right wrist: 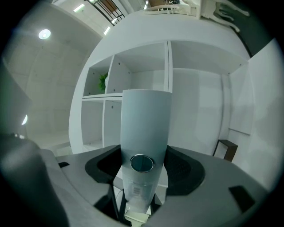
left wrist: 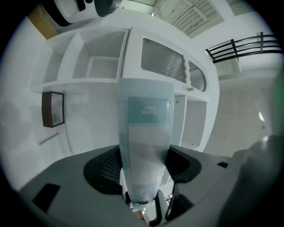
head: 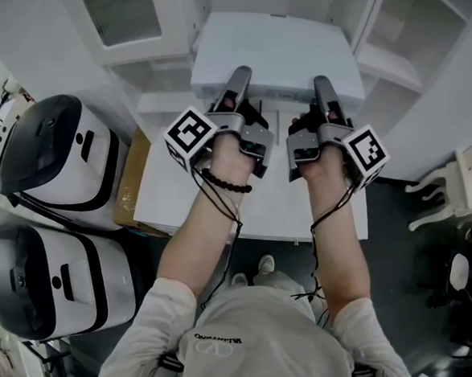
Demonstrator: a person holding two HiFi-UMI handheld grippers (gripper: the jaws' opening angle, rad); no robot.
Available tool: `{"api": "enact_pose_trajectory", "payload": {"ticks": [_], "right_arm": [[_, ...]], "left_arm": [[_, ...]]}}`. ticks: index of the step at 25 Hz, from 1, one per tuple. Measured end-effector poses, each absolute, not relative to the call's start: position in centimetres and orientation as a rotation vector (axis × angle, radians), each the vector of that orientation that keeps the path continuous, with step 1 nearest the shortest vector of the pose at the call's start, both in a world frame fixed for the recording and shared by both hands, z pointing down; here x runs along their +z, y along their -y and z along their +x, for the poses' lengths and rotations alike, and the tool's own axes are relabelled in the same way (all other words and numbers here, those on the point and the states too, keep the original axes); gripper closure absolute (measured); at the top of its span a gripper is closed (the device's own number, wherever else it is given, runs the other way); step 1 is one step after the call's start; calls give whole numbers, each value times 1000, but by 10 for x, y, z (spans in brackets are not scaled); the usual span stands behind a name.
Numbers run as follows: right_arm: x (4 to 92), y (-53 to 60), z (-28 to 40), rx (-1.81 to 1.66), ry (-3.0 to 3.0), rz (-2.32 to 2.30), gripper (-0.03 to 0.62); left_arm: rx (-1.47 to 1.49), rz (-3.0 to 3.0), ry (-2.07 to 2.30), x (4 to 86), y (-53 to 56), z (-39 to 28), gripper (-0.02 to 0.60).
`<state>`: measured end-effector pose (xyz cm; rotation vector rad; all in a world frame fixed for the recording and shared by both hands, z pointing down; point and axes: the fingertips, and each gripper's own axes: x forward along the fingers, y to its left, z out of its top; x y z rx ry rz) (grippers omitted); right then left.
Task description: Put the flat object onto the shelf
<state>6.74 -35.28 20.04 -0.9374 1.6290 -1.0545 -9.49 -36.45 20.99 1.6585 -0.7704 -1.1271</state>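
Head view: both hand-held grippers point(head: 237, 81) point(head: 324, 90) clamp the white flat object point(head: 279, 56).

the box point(head: 277, 58) i hold looks smooth, matt white plastic; the shelf point(right wrist: 169, 71) is smooth white panel, faintly glossy.

Bright diffuse light, edges seemingly vignetted

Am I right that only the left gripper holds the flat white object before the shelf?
Not quite: the right gripper view shows the right gripper clamped on it too; both it and the left gripper hold the flat white object before the shelf.
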Motion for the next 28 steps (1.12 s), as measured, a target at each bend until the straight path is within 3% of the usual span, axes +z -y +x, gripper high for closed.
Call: {"api": "enact_pose_trajectory", "payload": {"ticks": [15, 28], "right_arm": [[194, 474, 77, -1125, -1640, -903, 292], [190, 476, 79, -1080, -1600, -893, 290]], "left_arm": [[-1178, 1637, 861, 200, 473, -87, 285], [-1135, 1761, 903, 194, 476, -85, 259]]}}
